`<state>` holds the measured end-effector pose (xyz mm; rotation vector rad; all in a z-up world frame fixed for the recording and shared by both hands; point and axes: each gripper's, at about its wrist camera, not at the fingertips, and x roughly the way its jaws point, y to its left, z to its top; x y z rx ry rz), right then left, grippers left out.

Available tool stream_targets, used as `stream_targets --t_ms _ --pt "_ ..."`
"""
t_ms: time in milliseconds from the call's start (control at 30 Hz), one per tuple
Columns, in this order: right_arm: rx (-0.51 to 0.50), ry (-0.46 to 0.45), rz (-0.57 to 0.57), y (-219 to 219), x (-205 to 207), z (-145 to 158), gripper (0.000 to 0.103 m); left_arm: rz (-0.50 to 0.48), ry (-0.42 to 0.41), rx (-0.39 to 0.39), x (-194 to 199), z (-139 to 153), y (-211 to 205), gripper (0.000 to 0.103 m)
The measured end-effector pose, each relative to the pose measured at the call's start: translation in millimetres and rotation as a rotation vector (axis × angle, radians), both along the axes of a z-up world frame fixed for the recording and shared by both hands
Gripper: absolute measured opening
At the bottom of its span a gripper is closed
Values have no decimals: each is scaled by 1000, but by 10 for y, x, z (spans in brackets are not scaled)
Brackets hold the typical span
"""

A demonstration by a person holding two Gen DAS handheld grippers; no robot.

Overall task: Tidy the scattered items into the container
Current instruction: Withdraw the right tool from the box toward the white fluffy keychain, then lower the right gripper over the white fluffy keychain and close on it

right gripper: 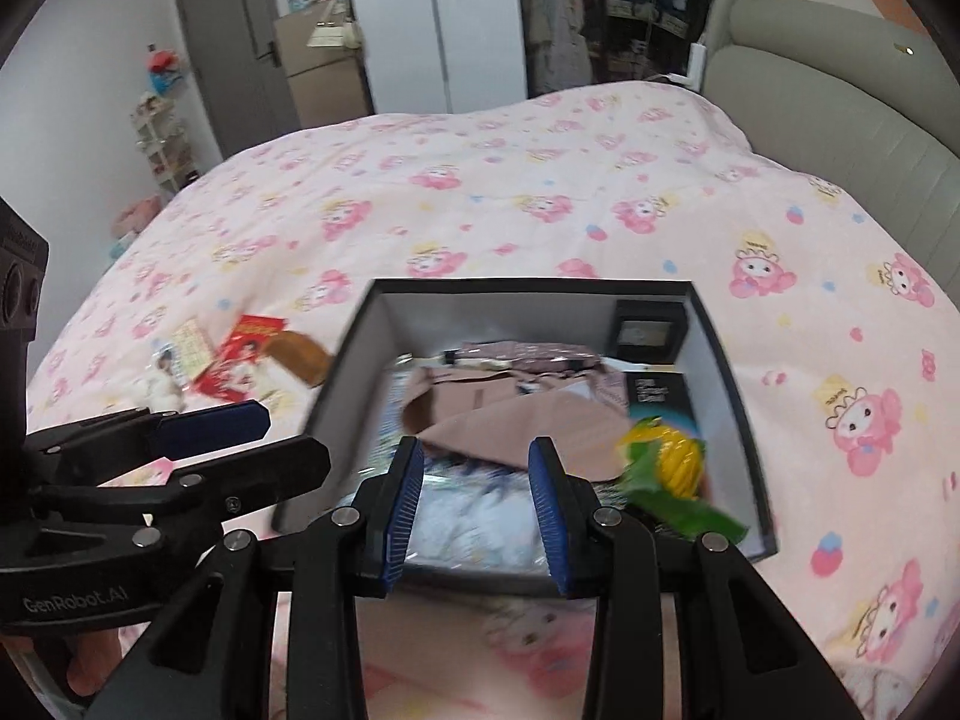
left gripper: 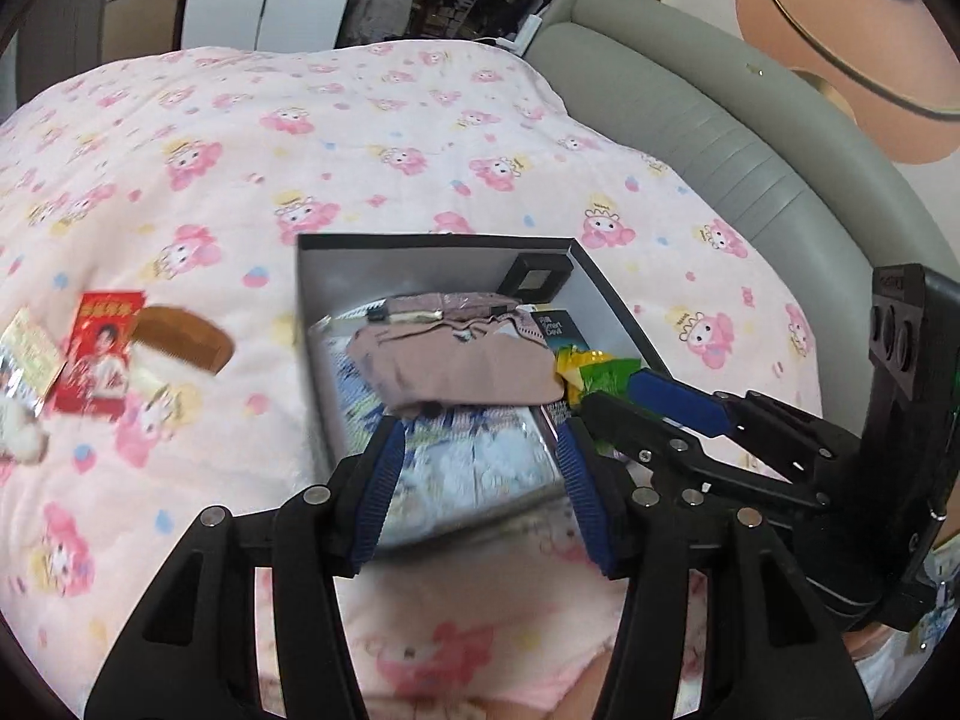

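A black open box with white inner walls (left gripper: 432, 243) (right gripper: 522, 287) lies on the pink bed. In it lie a folded mauve cloth (left gripper: 462, 360) (right gripper: 510, 414), a blue-white packet (left gripper: 480, 450), a small black box (left gripper: 537, 276) (right gripper: 648, 327) and a green-yellow snack pack (left gripper: 591, 372) (right gripper: 666, 462). To the box's left lie a red packet (left gripper: 99, 354) (right gripper: 243, 354), a wooden comb (left gripper: 186, 336) (right gripper: 300, 357) and a small card (left gripper: 30, 354). My left gripper (left gripper: 477, 438) is open and empty over the box's near edge. My right gripper (right gripper: 477, 453) is open and empty over the box.
The pink cartoon-print quilt (left gripper: 360, 138) (right gripper: 480, 180) covers the bed. A grey padded headboard (left gripper: 720, 120) (right gripper: 840, 72) runs along the right. A white fluffy item (left gripper: 18, 432) (right gripper: 156, 384) lies at the far left. A wardrobe and door (right gripper: 240, 30) stand beyond the bed.
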<state>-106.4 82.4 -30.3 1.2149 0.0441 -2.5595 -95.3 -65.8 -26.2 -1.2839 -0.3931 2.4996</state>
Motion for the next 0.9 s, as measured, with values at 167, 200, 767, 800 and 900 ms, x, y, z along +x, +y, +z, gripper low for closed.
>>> stream_targets --t_ms 167,200,767,800,900 --pt "-19 -11 59 -332 186 21 32 73 -17 -17 294 35 -331 54" --pt "-25 -16 77 -408 201 16 32 91 -18 -21 347 40 -414 54" --pt "37 -80 421 -2192 264 -152 32 401 -63 40 1017 -233 -2038 54" --pt "43 -86 438 -2284 255 -176 32 416 -64 48 1037 -268 -2118 54" --pt "45 -117 489 -2558 199 -256 32 479 -67 94 1094 -391 -2383 54"
